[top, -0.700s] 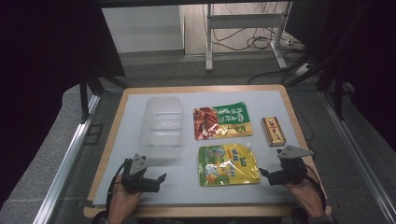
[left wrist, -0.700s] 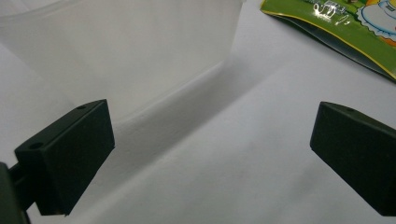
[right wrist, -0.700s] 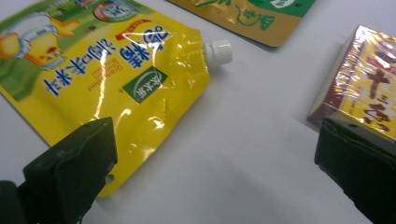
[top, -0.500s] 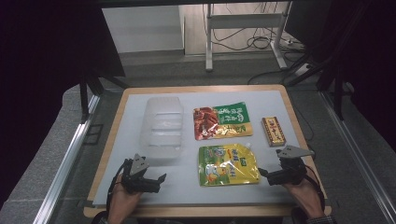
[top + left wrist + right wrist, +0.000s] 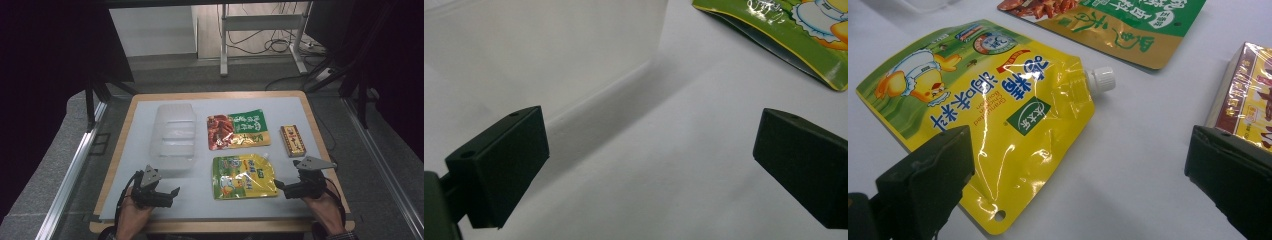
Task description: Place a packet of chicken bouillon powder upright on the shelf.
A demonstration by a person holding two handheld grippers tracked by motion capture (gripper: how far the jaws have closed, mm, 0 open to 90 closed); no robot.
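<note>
Two flat food pouches lie on the surface: one yellow spouted pouch (image 5: 243, 176) and one green-and-red pouch (image 5: 238, 129) just behind it. One clear plastic container (image 5: 174, 136) stands to the left of the yellow pouch. One small wrapped box (image 5: 293, 140) lies to the right of and behind the yellow pouch. Two grippers: the left gripper (image 5: 172, 192) and the right gripper (image 5: 278, 186), one at each side of the yellow pouch.
</note>
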